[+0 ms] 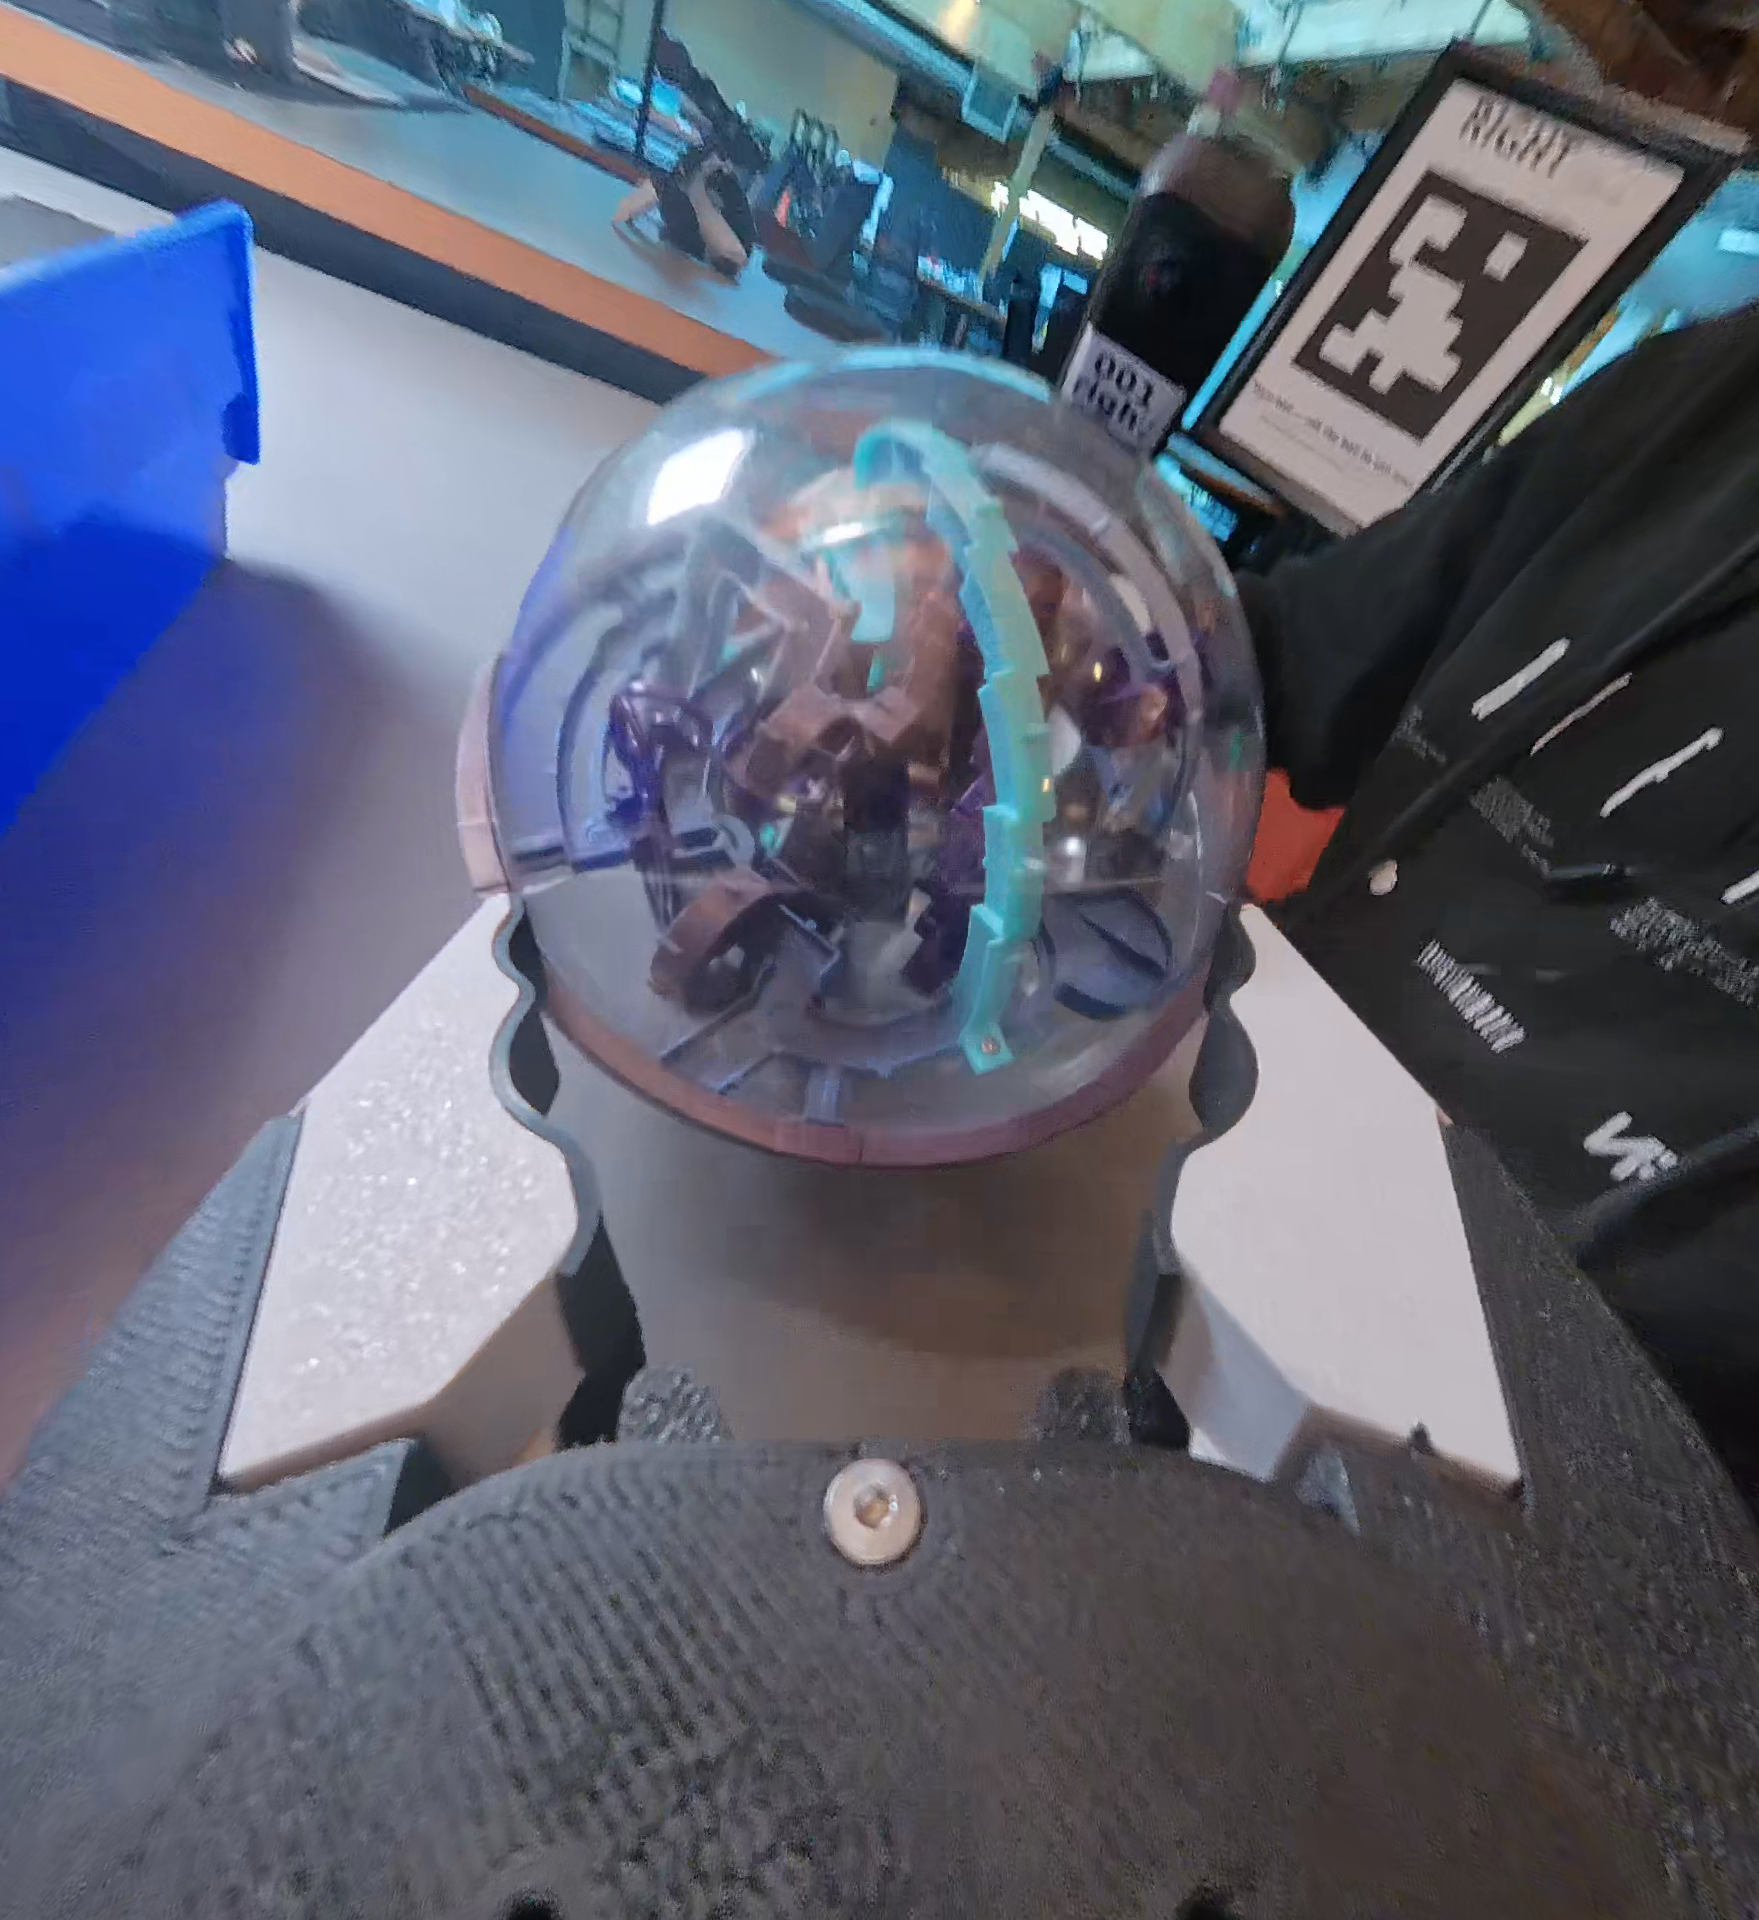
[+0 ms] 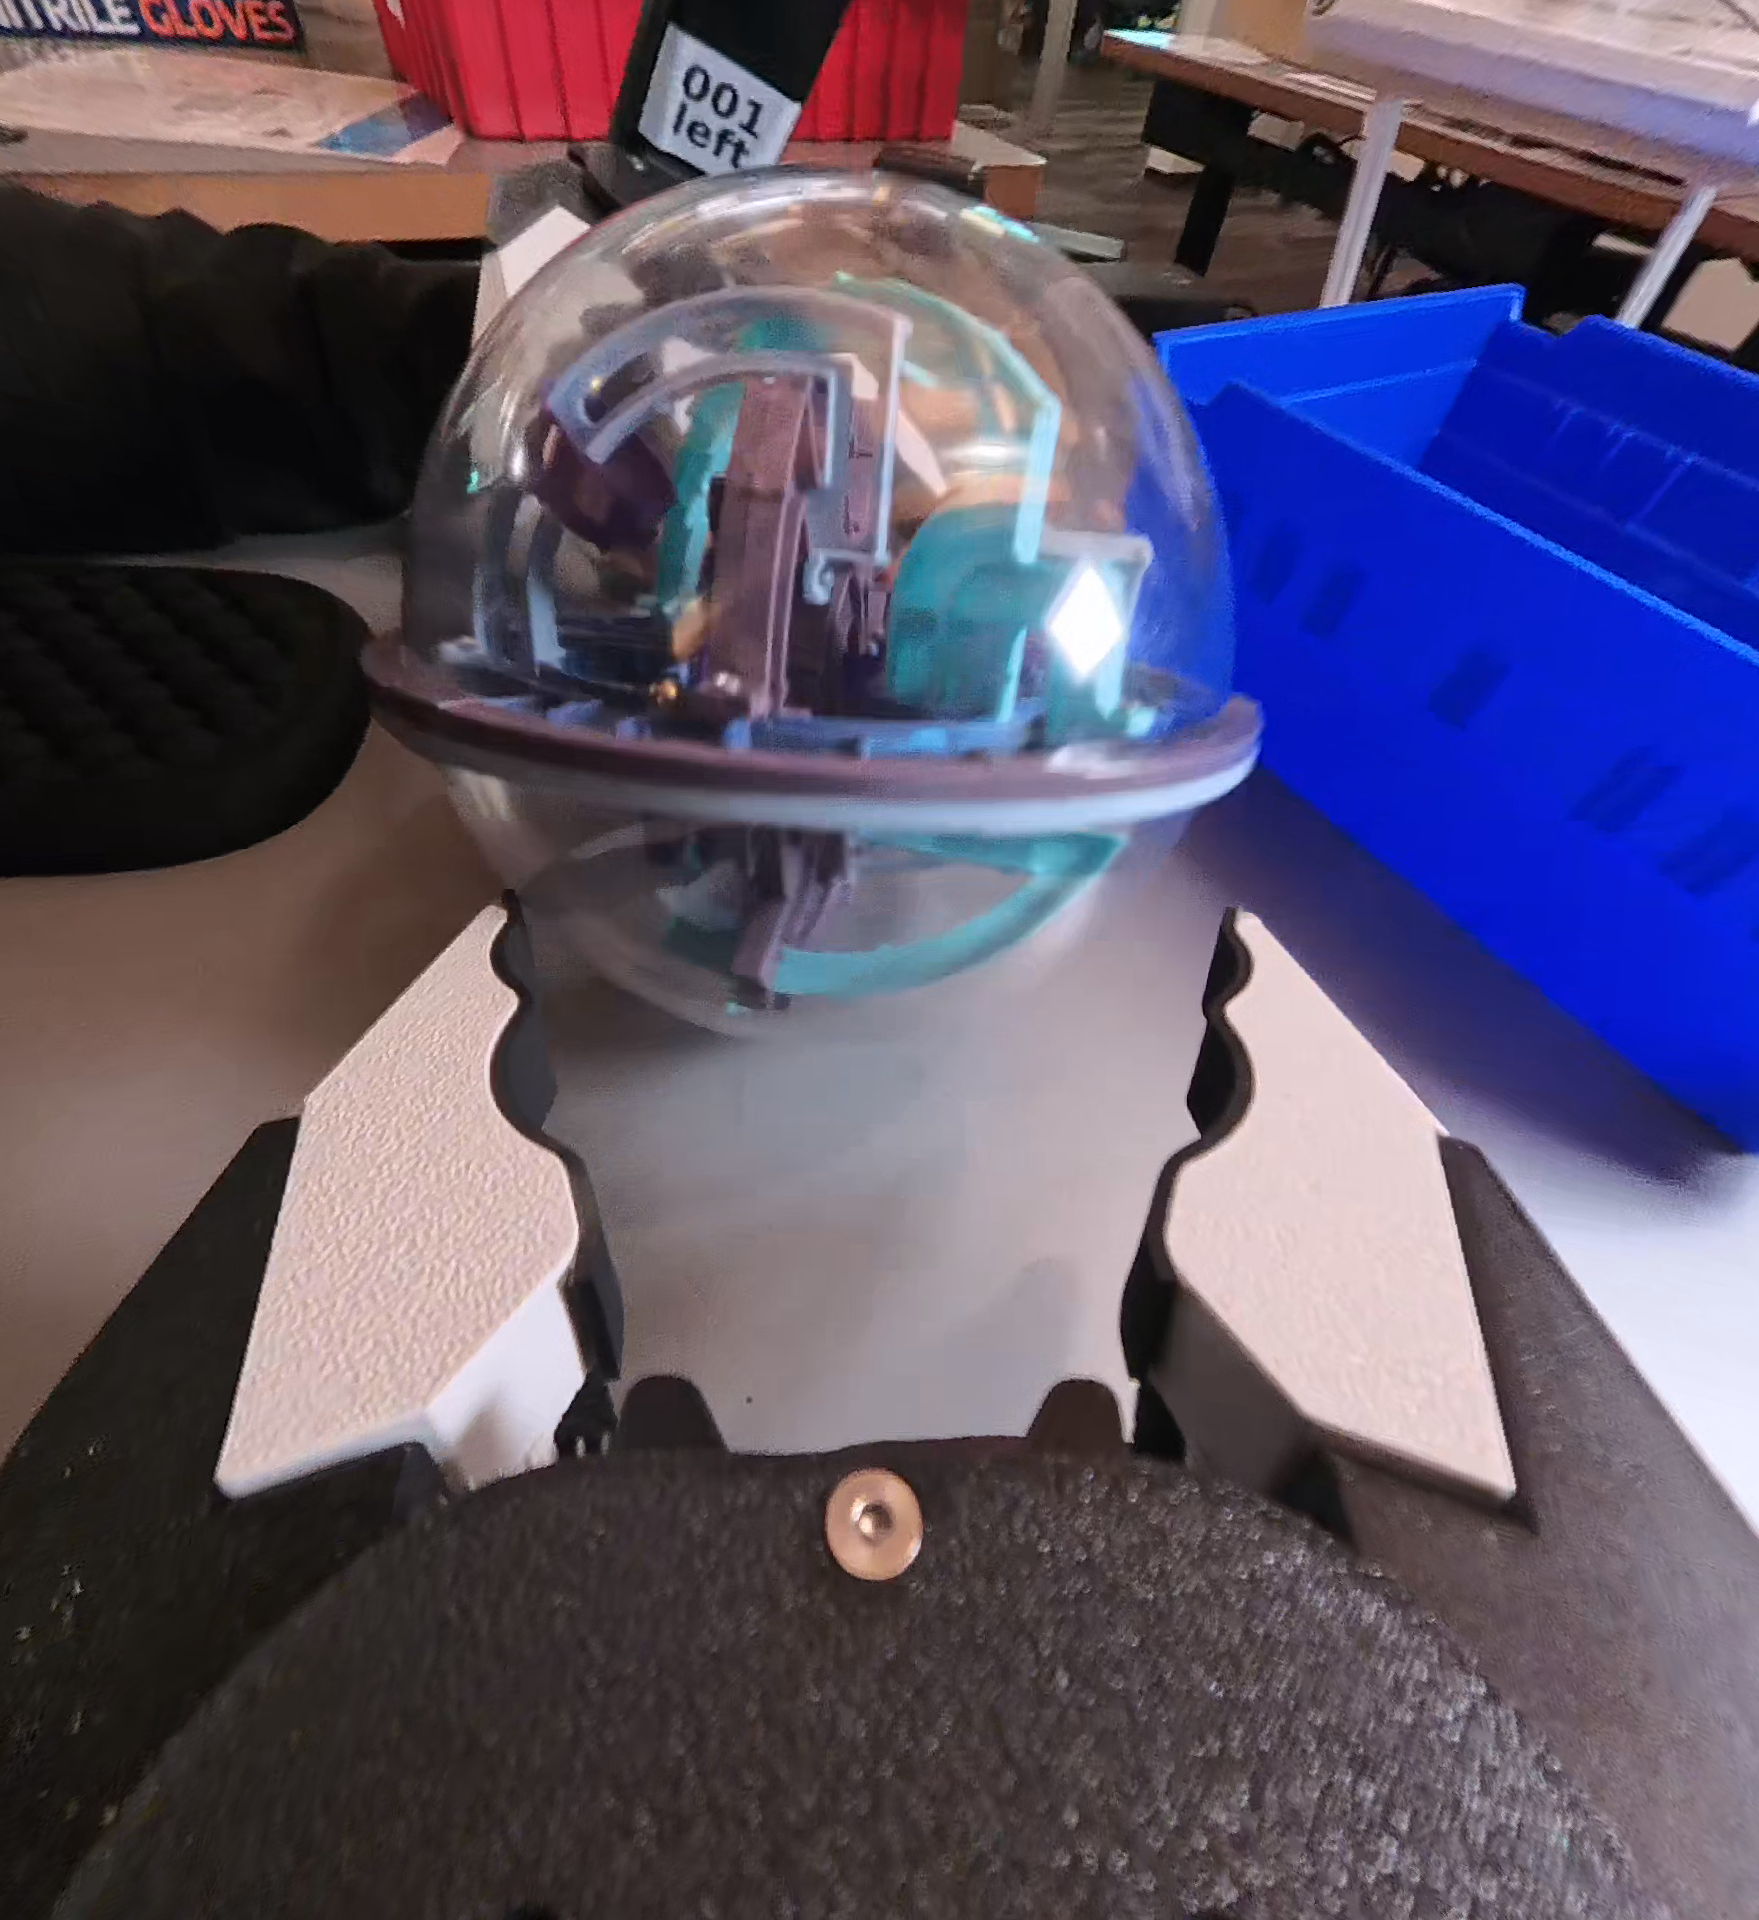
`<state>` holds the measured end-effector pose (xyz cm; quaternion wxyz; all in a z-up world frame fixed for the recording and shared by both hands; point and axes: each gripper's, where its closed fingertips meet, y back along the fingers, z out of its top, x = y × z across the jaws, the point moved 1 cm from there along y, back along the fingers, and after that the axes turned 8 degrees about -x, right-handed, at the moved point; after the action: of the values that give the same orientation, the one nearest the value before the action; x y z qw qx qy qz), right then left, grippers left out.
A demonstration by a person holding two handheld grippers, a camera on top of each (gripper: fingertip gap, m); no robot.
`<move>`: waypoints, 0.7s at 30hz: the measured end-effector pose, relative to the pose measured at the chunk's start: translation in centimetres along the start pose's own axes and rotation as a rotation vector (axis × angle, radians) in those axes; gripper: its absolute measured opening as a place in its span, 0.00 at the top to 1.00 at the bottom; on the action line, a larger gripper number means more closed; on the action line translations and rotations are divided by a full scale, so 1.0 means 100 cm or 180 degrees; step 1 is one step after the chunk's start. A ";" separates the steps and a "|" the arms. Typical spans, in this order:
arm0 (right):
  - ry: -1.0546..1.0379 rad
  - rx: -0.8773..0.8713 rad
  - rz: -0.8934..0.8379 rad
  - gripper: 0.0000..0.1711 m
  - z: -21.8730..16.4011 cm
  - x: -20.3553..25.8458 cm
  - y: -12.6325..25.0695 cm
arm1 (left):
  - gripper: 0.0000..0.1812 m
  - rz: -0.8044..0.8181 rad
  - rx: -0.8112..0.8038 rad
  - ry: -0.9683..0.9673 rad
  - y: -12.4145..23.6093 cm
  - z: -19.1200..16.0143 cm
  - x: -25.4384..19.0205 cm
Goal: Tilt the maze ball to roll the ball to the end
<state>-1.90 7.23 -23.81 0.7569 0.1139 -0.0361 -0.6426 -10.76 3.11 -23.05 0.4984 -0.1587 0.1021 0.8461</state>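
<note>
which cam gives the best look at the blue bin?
Right wrist view. The blue bin shows its long side wall, its rim and its divided interior, beside the maze ball. The left wrist view catches only one blurred corner and wall of it at the frame's left edge, with no interior visible.

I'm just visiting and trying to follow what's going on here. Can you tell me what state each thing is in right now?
Maze ball: closed clear sphere, held between the two grippers from opposite sides; its small ball can't be made out.
Left gripper: shut on the maze ball.
Right gripper: shut on the maze ball.
Blue bin: open-topped, resting on the table beside the ball; what's inside isn't visible.
</note>
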 end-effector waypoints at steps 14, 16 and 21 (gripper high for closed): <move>0.0467 -0.0145 0.0146 0.29 0.016 0.016 -0.006 | 0.24 0.0429 0.0091 -0.0775 0.013 0.022 -0.021; 0.0486 -0.0151 0.0168 0.29 0.019 0.017 -0.009 | 0.24 0.0496 0.0026 -0.1011 0.007 0.033 -0.025; 0.0398 -0.0168 0.0221 0.29 0.031 0.017 -0.021 | 0.28 0.0579 0.0030 -0.1000 0.001 0.027 -0.018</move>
<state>-4.27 4.86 -21.37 0.7822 0.1325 0.0242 -0.6083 -10.51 2.52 -19.91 0.4304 -0.0123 0.0410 0.9016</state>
